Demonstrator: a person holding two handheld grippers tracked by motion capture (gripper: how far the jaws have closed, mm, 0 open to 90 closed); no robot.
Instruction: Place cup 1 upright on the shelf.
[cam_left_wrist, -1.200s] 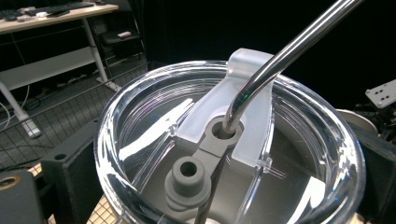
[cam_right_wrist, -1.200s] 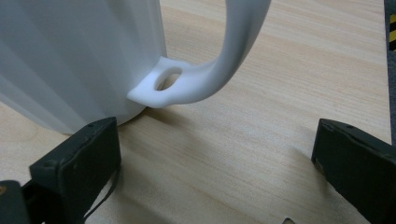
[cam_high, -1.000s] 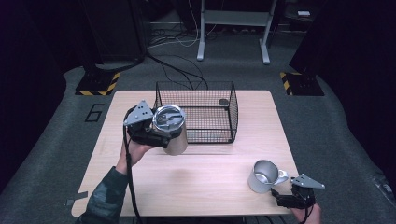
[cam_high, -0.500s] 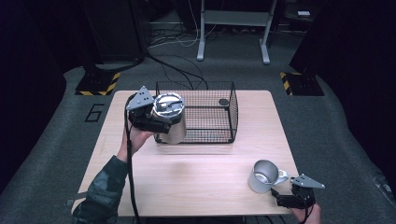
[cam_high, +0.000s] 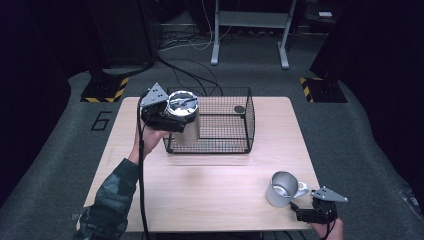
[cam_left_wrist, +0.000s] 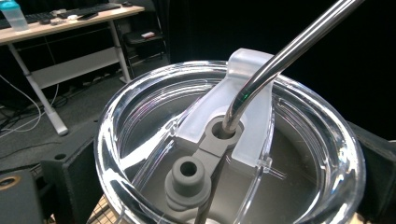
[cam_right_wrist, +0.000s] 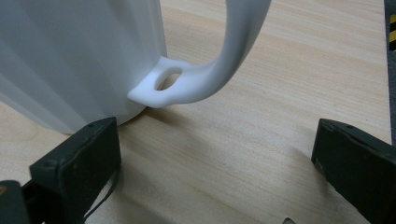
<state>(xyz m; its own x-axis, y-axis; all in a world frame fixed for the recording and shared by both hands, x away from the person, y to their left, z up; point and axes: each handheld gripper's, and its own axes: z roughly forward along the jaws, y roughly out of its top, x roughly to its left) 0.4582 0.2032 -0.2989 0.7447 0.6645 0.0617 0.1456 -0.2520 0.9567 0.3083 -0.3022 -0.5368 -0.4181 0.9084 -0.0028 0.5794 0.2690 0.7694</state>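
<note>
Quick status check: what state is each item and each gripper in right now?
tumbler: lidded, straw in, held above basket's left end
left gripper: shut on tumbler
wire basket: upright on table, small dark disc inside
mug: upright, empty
right gripper: open, beside mug handle

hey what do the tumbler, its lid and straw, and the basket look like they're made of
Tumbler: apparently brushed steel, grey with a dull sheen. Lid: clear glossy plastic, see-through with bright glints, and a frosted slider. Straw: polished metal, mirror-like. Basket: thin black wire mesh, probably coated. The left gripper holds the tumbler.
</note>
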